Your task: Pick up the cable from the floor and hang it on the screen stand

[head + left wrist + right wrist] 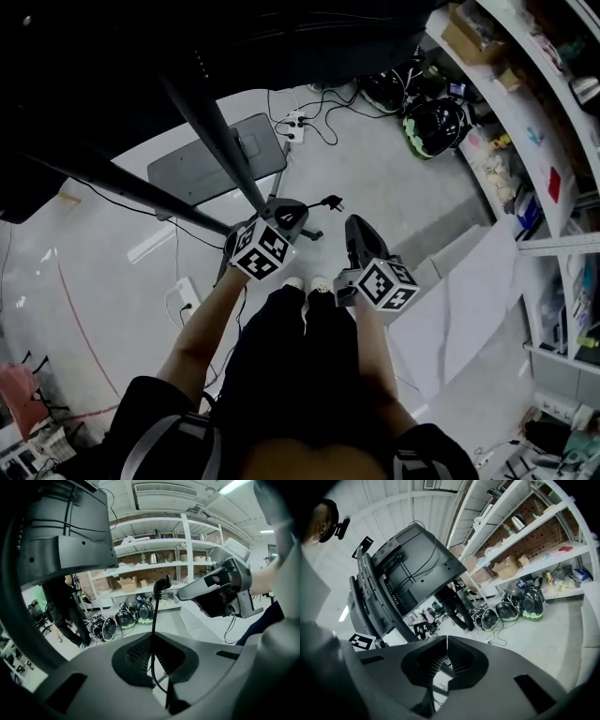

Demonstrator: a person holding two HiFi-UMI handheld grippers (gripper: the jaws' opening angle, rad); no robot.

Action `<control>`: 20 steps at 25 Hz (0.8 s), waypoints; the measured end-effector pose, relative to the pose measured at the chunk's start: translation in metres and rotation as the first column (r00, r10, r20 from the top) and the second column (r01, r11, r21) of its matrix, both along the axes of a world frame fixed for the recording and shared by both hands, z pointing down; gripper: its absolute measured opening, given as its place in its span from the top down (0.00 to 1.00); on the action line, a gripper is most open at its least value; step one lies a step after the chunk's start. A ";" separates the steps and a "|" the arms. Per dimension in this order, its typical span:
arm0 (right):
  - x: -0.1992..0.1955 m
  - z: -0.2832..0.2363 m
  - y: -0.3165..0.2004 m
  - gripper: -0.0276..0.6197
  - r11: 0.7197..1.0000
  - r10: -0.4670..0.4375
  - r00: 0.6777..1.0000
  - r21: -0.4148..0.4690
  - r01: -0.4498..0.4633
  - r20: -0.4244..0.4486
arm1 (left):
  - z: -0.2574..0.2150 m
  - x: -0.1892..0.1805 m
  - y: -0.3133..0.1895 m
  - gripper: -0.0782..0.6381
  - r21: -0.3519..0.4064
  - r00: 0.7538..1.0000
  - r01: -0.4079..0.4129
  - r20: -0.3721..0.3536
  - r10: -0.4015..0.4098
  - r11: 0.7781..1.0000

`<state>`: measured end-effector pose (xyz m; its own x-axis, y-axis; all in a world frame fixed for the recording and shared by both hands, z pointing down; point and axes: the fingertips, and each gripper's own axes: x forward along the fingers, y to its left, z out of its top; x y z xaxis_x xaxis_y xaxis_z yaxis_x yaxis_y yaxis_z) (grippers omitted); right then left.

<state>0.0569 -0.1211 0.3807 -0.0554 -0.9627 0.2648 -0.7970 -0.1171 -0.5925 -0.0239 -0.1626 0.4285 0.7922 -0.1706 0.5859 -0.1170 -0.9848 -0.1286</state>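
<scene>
My left gripper point(289, 214) is shut on a thin black cable point(153, 620), held well above the floor. The cable rises from the pinched jaws to a black plug point(162, 583), which also shows past the gripper's tip point(330, 202). My right gripper point(357, 227) hangs beside it on the right, its jaws touching with nothing visible between them point(446, 639). The screen stand's dark poles point(214, 127) slope down to a grey base plate point(202, 167) just behind the left gripper. The screen's black back point(410, 571) fills the left of the right gripper view.
Several dark helmets point(434, 125) and a white power strip point(295, 122) with tangled leads lie on the floor ahead. White shelving point(525, 122) runs along the right. A pale panel point(469, 300) lies at lower right. A person point(70, 616) stands near the shelves.
</scene>
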 end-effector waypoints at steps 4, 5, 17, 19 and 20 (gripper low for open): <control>-0.021 -0.024 -0.017 0.92 0.996 -0.080 0.997 0.032 0.080 0.009 | -0.023 -0.023 0.001 0.87 0.020 0.996 0.090 -0.015 -0.090 0.996; -0.026 -0.029 -0.022 0.92 0.994 -0.105 0.995 0.038 0.104 0.005 | -0.027 -0.029 -0.001 0.87 0.025 0.993 0.117 -0.021 -0.116 0.993; -0.018 -0.081 -0.030 0.92 0.975 -0.200 0.979 0.089 0.204 -0.050 | -0.097 -0.034 -0.011 0.87 0.041 0.960 0.250 -0.141 -0.242 0.967; -0.015 -0.090 -0.028 0.92 0.974 -0.200 0.978 0.097 0.205 -0.060 | -0.109 -0.026 -0.012 0.87 0.051 0.962 0.236 -0.155 -0.226 0.970; -0.013 -0.094 -0.028 0.92 0.972 -0.202 0.977 0.104 0.209 -0.068 | -0.116 -0.023 -0.013 0.87 0.057 0.962 0.230 -0.163 -0.219 0.971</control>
<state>0.0437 -0.1494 0.2862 -0.2432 -0.9556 0.1665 -0.8297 0.1160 -0.5461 -0.0467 -0.1759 0.3124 0.8085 -0.3931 0.4380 -0.3581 -0.9192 -0.1639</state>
